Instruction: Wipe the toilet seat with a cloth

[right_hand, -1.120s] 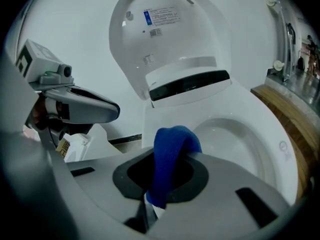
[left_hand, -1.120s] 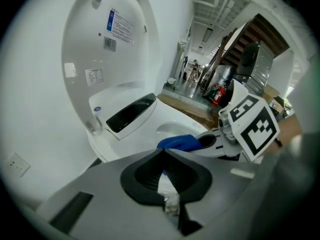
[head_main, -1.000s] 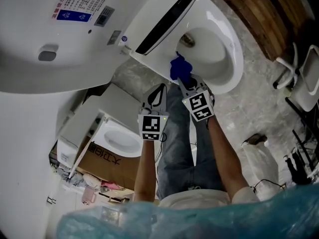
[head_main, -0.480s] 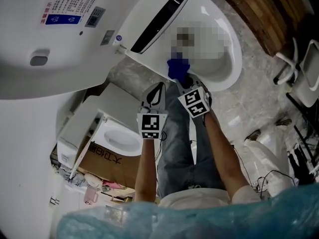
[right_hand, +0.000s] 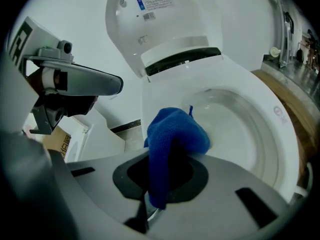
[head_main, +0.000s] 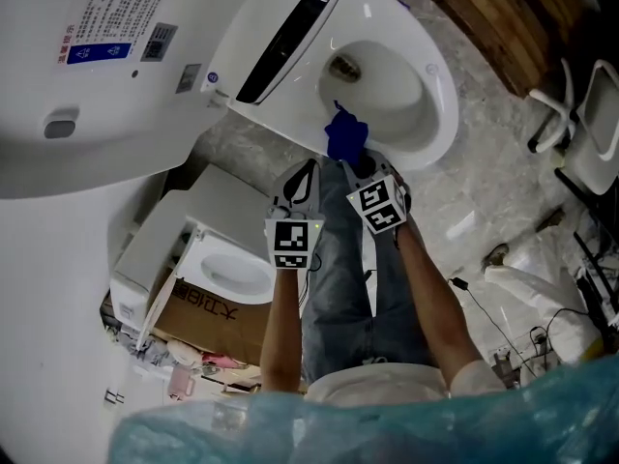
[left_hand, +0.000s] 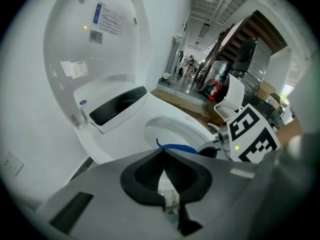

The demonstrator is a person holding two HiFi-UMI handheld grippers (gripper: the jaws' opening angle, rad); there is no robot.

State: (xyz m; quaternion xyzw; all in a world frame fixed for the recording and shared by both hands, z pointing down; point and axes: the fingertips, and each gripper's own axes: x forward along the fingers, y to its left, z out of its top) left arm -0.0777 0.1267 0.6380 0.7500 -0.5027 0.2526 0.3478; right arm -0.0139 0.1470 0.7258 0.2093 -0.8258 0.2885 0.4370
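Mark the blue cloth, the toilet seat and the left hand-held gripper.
blue cloth [right_hand: 175, 134], right gripper view, on its bunched upper fold.
toilet seat [right_hand: 277, 129], right gripper view, on the ring's right side.
left hand-held gripper [left_hand: 163, 151], left gripper view, where its closed jaw tips meet.

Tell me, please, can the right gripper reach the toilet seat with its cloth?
Probably yes: the right gripper holds the blue cloth at the near rim of the toilet seat; the lid is up, nothing between.
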